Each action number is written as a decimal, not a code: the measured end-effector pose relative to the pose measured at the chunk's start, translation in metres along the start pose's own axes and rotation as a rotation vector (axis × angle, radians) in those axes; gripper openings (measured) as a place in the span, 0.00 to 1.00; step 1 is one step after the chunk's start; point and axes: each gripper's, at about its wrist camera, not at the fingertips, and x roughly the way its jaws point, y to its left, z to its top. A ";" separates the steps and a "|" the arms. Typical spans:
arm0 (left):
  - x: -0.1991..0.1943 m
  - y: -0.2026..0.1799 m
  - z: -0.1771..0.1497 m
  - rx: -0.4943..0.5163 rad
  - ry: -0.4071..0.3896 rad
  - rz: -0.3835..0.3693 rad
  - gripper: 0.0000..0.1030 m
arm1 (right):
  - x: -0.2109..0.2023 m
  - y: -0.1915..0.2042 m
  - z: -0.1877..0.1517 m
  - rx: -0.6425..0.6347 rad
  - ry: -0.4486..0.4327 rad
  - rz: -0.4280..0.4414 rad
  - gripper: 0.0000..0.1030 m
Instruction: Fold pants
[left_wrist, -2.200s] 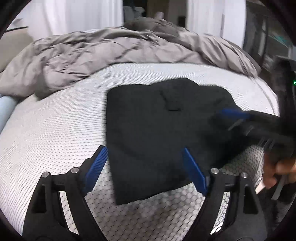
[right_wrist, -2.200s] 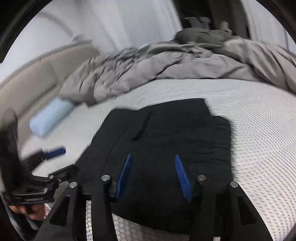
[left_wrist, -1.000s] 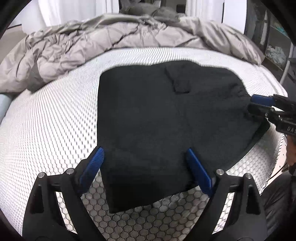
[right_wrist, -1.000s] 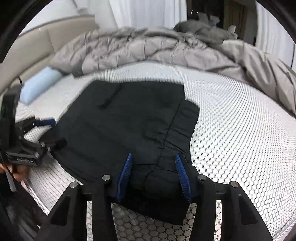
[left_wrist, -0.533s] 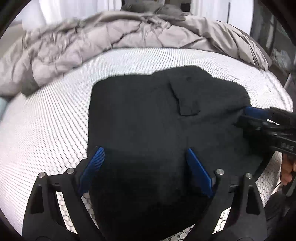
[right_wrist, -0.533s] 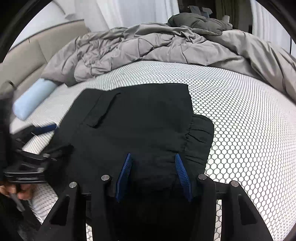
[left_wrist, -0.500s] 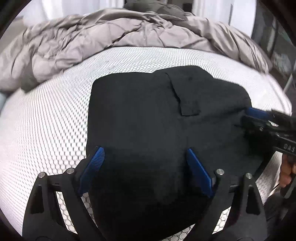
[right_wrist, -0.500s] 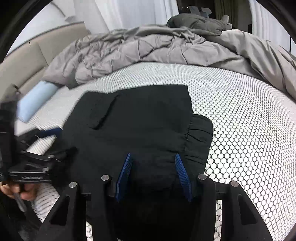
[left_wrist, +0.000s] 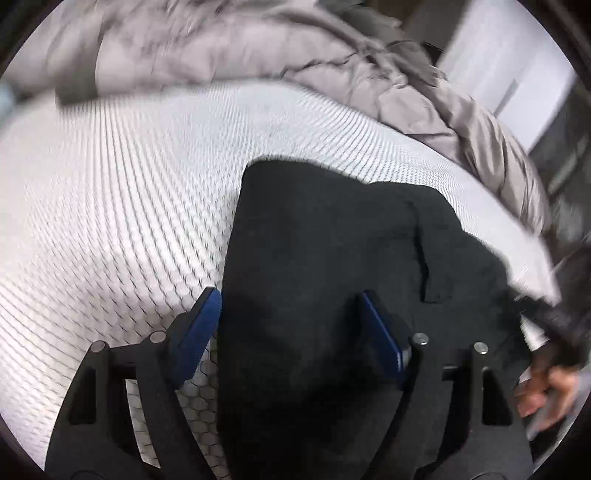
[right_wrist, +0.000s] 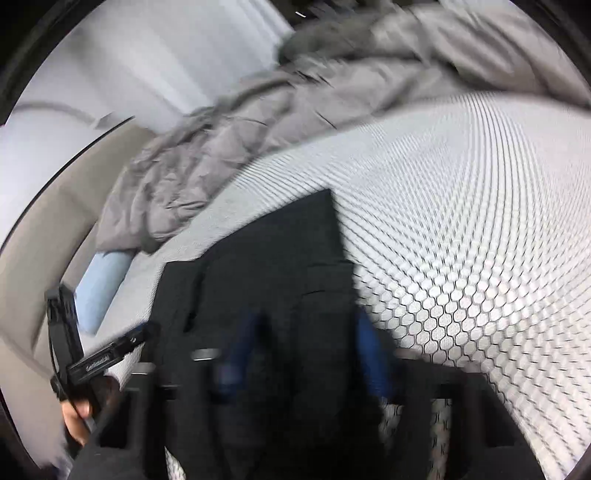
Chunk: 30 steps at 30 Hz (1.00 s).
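Left wrist view: my left hand-held gripper (left_wrist: 290, 325) gapes wide over the pants (left_wrist: 332, 240) — nothing gripped; dragging could rumple the fold.

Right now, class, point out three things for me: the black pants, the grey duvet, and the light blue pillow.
black pants (left_wrist: 332, 236): left wrist view, on the flat folded cloth.
grey duvet (right_wrist: 207, 166): right wrist view, on its crumpled middle.
light blue pillow (right_wrist: 99, 291): right wrist view, on its side, beside the mattress edge.
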 end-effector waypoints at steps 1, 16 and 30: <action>0.003 0.005 0.001 -0.027 0.015 -0.011 0.71 | 0.008 -0.006 0.001 0.022 0.016 0.003 0.33; -0.053 0.014 -0.056 0.108 -0.008 0.060 0.70 | -0.045 0.010 -0.054 -0.220 0.042 -0.118 0.52; -0.131 -0.021 -0.122 0.214 -0.305 0.100 0.99 | -0.124 0.048 -0.105 -0.337 -0.255 -0.043 1.00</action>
